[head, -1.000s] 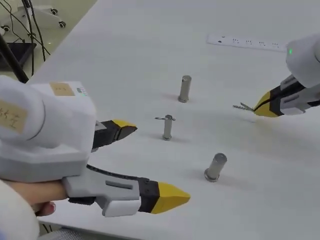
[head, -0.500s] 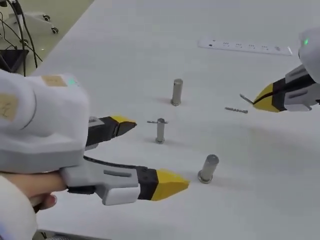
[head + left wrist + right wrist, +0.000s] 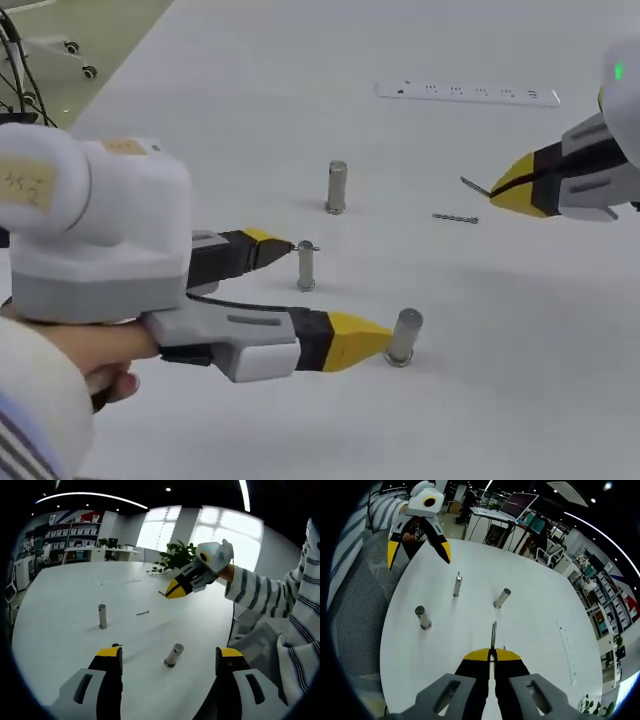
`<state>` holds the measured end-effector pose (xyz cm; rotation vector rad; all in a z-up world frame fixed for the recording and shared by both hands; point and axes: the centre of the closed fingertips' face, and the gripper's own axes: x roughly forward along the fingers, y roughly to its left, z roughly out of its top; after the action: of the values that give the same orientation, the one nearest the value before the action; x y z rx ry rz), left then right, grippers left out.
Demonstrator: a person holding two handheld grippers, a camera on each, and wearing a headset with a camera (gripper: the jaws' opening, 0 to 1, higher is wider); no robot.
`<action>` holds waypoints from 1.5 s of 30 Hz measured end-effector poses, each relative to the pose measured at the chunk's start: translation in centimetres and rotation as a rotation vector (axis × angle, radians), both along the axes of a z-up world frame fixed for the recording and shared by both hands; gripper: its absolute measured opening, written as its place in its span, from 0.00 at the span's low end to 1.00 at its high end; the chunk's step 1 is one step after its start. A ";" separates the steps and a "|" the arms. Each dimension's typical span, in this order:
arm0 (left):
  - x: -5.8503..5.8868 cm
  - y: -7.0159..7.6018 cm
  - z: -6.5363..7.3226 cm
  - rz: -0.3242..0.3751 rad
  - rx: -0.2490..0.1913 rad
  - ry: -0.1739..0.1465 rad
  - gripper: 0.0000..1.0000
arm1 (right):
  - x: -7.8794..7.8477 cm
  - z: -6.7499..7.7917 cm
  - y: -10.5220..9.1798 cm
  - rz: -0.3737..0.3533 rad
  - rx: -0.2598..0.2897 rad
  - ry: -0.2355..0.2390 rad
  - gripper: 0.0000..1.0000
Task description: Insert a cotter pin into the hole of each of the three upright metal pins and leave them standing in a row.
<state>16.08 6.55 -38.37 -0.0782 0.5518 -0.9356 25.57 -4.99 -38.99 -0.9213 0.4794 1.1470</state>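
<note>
Three upright metal pins stand on the white table: the far pin (image 3: 337,187), the middle pin (image 3: 306,265) with a cotter pin through its top, and the near pin (image 3: 404,337). My left gripper (image 3: 310,290) is open. Its jaws reach in around the middle pin, the lower tip beside the near pin. In the left gripper view the near pin (image 3: 173,655) stands between the jaw tips. My right gripper (image 3: 515,185) hovers at the right, shut on a cotter pin (image 3: 473,186) that sticks out of its tip (image 3: 493,635). A loose cotter pin (image 3: 455,217) lies below it.
A white power strip (image 3: 468,93) lies at the back of the table. The table's left edge runs past a floor with cables and a wheeled base (image 3: 60,50). A person's striped sleeve (image 3: 265,590) holds the right gripper.
The left gripper has moved forward until its jaws flank the middle pin. The right gripper has lifted one cotter pin off the table and left another lying there.
</note>
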 end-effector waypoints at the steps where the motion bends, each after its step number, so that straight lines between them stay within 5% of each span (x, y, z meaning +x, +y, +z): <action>1: 0.1 -0.1 0.1 -0.001 -0.004 0.001 0.72 | -0.2 0.2 0.1 0.002 0.003 -0.005 0.00; 18: 2.7 -2.5 1.2 -0.009 -0.118 0.049 0.60 | -4.2 2.3 3.1 0.069 0.024 -0.100 0.00; 29: 2.8 -3.9 1.5 -0.021 -0.199 0.097 0.46 | -6.3 1.2 4.5 0.138 -0.029 -0.144 0.00; 45: 2.4 -5.2 1.4 -0.042 -0.254 0.161 0.18 | -7.4 1.4 6.3 0.184 -0.008 -0.144 0.00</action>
<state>18.50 1.38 -36.94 -0.3743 0.5818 -1.0432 18.14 1.30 -37.63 -1.0634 0.2869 1.2345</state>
